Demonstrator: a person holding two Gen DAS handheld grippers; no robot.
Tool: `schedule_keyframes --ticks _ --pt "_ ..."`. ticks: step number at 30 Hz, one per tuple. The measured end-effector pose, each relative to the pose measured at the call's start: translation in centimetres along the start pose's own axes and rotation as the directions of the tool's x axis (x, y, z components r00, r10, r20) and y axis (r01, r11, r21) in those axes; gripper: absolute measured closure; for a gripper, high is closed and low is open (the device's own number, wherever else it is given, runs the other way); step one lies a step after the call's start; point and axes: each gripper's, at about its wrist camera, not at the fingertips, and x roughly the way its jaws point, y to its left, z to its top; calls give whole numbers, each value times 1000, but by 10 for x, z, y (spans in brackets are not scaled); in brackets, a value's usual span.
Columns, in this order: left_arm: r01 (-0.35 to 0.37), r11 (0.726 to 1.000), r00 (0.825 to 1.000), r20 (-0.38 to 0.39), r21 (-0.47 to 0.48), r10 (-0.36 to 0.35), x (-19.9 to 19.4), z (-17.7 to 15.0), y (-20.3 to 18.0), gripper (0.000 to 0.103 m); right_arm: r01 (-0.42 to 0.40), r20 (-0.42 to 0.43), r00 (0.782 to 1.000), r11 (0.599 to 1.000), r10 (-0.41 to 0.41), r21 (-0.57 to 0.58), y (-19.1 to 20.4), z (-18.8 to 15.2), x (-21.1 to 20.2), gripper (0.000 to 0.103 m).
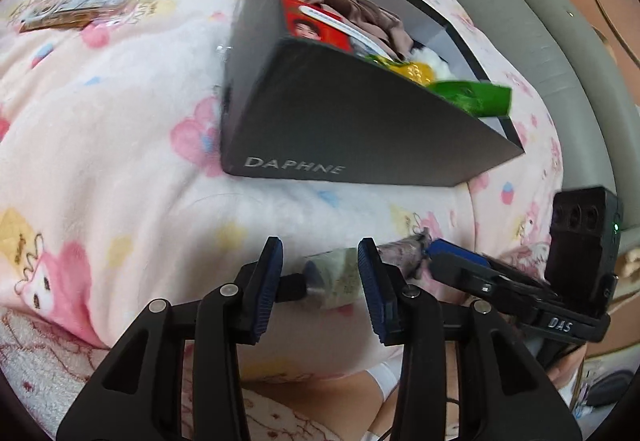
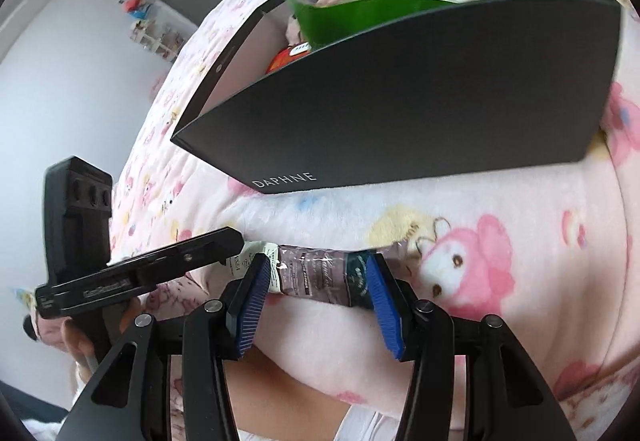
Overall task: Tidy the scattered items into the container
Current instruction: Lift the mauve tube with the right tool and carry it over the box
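A home bedroom — pink cartoon-print fleece blanket (image 1: 120, 145) over a bed, grey padded bed frame (image 1: 520, 17) beside it.

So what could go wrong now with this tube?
The left gripper and right gripper crowd one tube and may collide.
The tube lies across the open fingers, longer than their gap, so closing may push it into the blanket.
A green packet overhangs the box rim and could fall out.

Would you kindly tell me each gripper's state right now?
Left gripper: jaws open, hand cream tube crosswise, ungripped.
Right gripper: jaws open, same tube, ungripped.
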Motion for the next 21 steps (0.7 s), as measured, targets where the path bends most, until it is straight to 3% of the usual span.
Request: schedule_keyframes --ticks 5,8,11,15,21 --pt "17 997 999 47 -80 -13 -11 -6 14 64 19 66 997 992 -27 123 -25 4 -10 56" --pt "13 997 1000 -7 -83 -13 -1 -8 14 64 18 -9 1000 988 -16 152 -29 8 8 53" --pt "-19 997 996 -84 -80 12 11 -12 13 59 48 -56 998 994 -43 103 -17 6 19 53" --pt "-11 998 996 -84 -65 6 10 -11 7 54 64 11 998 998 -64 16 -3 -2 8 53" --pt "63 993 998 -15 -97 -65 -13 -11 -3 57 54 113 992 998 -55 14 5 -2 -21 53"
